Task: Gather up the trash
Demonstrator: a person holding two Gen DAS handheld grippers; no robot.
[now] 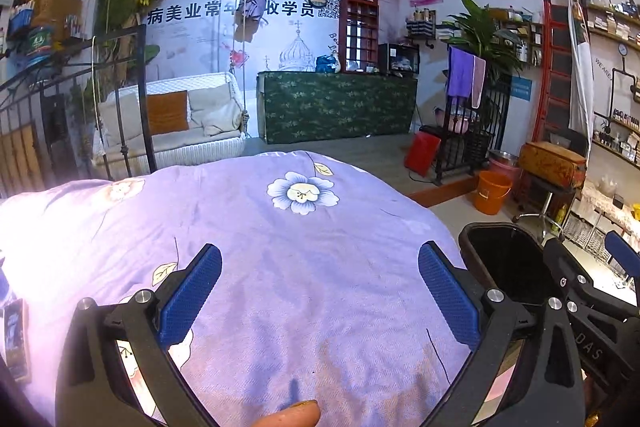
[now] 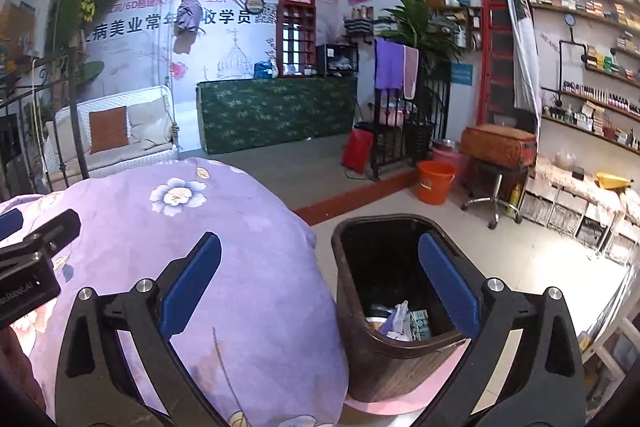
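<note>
A dark brown trash bin [image 2: 360,339] stands on the floor right of the bed, with paper scraps and a small green box [image 2: 418,323] inside. Its rim shows in the left wrist view [image 1: 500,259]. My left gripper [image 1: 320,293] is open and empty above the purple flowered quilt [image 1: 280,267]. My right gripper [image 2: 320,293] is open and empty, its right finger over the bin opening and its left finger over the quilt [image 2: 200,235]. A small dark packet [image 1: 16,339] lies at the quilt's far left edge.
A black iron bed frame [image 1: 120,107] stands at the left. An orange bucket [image 2: 435,182], a stool with a brown case [image 2: 498,147] and low shelves [image 2: 580,219] stand to the right. A white swing sofa [image 1: 176,123] and a green-covered counter [image 1: 336,107] stand behind.
</note>
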